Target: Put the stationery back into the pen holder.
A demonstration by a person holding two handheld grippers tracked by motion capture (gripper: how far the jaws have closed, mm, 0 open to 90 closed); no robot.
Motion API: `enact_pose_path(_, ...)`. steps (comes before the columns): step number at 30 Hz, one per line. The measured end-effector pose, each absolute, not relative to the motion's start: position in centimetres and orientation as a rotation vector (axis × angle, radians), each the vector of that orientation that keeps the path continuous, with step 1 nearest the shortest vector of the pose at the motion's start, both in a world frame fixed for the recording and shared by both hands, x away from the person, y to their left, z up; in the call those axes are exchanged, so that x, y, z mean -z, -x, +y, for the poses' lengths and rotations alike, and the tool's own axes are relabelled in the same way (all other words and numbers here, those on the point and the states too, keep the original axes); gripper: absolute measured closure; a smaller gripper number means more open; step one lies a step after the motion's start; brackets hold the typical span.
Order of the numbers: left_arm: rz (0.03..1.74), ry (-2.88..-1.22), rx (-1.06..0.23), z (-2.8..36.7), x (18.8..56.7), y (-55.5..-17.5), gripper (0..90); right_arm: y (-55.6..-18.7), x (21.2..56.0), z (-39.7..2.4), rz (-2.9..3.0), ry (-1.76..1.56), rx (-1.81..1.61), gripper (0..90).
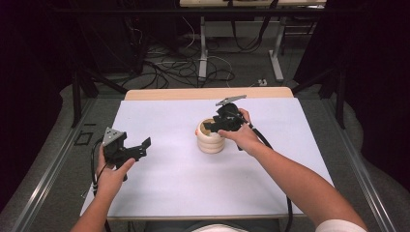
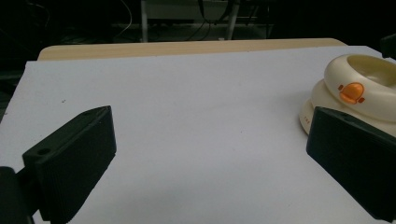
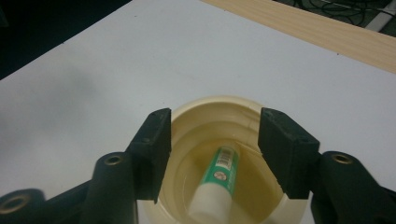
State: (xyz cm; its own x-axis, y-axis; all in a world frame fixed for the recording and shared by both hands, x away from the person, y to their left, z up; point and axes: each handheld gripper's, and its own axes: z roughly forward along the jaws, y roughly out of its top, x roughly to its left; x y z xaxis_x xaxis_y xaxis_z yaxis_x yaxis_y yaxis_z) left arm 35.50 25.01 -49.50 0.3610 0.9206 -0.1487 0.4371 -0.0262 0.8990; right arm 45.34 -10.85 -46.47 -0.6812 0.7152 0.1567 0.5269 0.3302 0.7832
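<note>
Risk sits mostly with the right gripper (image 3: 212, 154), which hangs directly over the mouth of the cream container (image 1: 210, 137) with its fingers (image 3: 152, 149) apart and nothing pressed between them; if it lifts at a slant or drifts sideways, 1 finger could catch the rim (image 3: 212, 103) and tip or drag the ribbed pot across the white worktop (image 1: 174, 179), since nothing steadies it. Inside, a green-and-white tube (image 3: 215, 184) lies leaning against the inner wall, its white cap towards the camera, free of both fingers; it looks settled, though the view down the well is dim and I cannot say whether it rests flat on the bottom. No other contents are visible in the pot. An orange mark (image 2: 351, 92) shows on its side in the left gripper view. The left gripper (image 1: 133, 150) waits well apart at the worktop's left, its fingers (image 2: 70, 163) wide open and empty, too far away to brace the container if it rocks.
</note>
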Motion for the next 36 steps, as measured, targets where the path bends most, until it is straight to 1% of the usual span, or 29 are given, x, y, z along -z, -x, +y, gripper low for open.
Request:
enact_pose_path(5,1.236,-1.634,-0.615,25.0,49.5,-35.5,1.5,-44.8,46.0,-11.7,2.387,-1.119,-1.256,32.6)
enact_pose_path(14,1.235,-1.637,-0.616,25.0,49.5,-35.5,1.5,-43.3,44.6,-13.7,2.356,-1.135,-1.267,17.1)
enact_pose_path(22,1.238,-1.633,-0.614,25.0,49.5,-35.5,1.5,-42.5,44.5,-15.4,2.308,-1.138,-1.242,14.5)
enact_pose_path(29,1.243,-1.631,-0.615,25.1,49.5,-35.5,1.5,-41.6,45.3,-17.1,2.265,-1.165,-1.19,6.7)
enact_pose_path(36,1.244,-1.631,-0.619,25.2,49.4,-35.5,1.5,-40.6,46.9,-19.0,2.218,-1.228,-1.153,6.3)
